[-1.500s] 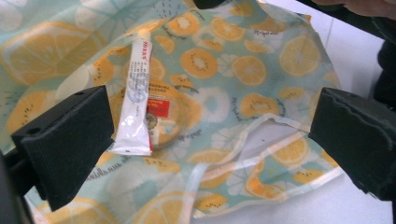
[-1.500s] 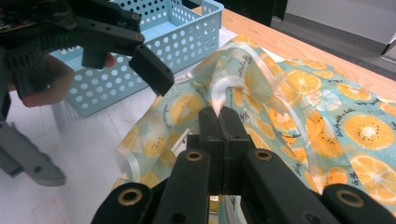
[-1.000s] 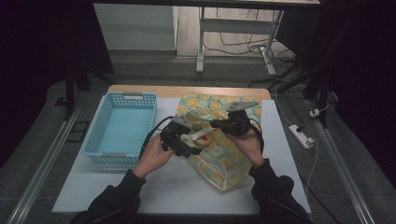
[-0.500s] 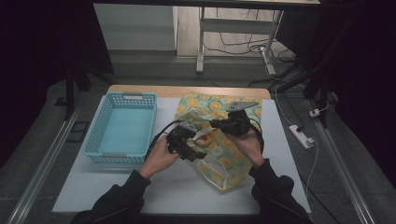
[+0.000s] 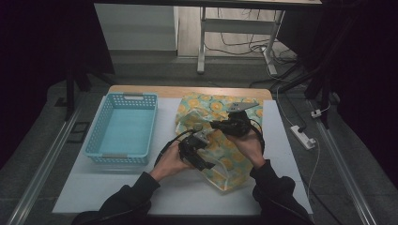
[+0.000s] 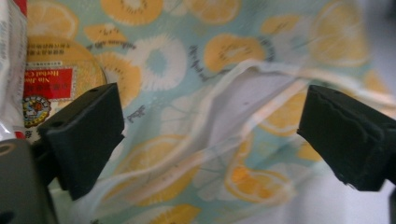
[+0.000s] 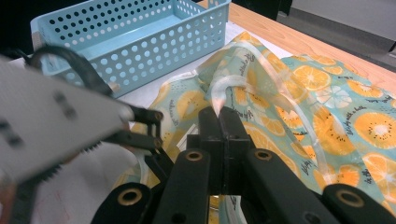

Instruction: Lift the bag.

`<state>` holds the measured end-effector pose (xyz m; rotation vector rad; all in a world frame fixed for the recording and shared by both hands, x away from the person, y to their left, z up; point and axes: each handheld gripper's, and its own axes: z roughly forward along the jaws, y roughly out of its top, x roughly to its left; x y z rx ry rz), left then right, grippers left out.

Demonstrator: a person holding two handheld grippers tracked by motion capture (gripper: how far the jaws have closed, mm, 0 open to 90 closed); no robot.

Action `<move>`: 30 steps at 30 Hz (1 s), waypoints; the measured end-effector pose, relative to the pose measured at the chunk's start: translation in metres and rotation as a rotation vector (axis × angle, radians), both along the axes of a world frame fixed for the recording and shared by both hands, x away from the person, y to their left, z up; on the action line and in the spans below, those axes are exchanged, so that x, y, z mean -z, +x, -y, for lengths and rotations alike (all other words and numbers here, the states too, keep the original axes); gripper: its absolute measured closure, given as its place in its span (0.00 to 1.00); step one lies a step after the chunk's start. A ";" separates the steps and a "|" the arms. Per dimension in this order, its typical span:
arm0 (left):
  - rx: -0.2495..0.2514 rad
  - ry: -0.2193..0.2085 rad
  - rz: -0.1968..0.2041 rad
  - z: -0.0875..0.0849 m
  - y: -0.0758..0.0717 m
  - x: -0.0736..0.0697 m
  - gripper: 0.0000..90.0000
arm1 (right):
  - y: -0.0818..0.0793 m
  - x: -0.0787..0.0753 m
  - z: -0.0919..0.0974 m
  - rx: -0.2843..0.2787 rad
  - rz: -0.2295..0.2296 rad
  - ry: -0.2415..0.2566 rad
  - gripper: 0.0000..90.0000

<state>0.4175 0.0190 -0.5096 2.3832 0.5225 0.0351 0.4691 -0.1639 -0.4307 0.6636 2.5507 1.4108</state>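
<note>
From the high view, I've got a floppy see-through bag point(image 5: 220, 140) printed with orange and lemon slices on a teal ground, lying on the white table point(image 5: 291, 154) just right of the light blue perforated basket point(image 5: 123, 129). It spreads from the wooden far edge down toward me, crumpled in the middle. My left gripper point(image 5: 202, 154) sits over the bag's left-middle part, and my right gripper point(image 5: 220, 125) is over its centre, with the grey three-cornered plate on top.

In the left gripper view, my jaws stand wide apart with the bag point(image 6: 210, 121) right between and behind them. The film looks thin, glossy and wrinkled, with a pale translucent strap or fold running across. Through it at upper left I can see a round yellow-and-red label point(image 6: 51, 84) on something; I can't tell what.

In the right gripper view, my jaws are pinched tight on a clear plastic strip of the bag point(image 7: 224, 93), pulled up into a little arch. The basket point(image 7: 135, 42) sits beyond, hard plastic full of round holes, and my left gripper point(image 7: 154, 128) is blurred close at the left.
</note>
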 end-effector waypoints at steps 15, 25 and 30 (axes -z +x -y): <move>-0.019 0.084 0.020 0.002 0.001 0.012 0.80 | 0.001 0.000 0.001 0.003 -0.002 -0.003 1.00; -0.083 0.064 -0.051 0.000 0.002 0.005 0.99 | 0.001 0.000 0.001 0.004 -0.003 -0.001 1.00; -0.101 0.055 -0.027 -0.006 0.000 -0.010 0.99 | 0.001 -0.002 0.004 0.005 0.000 0.005 1.00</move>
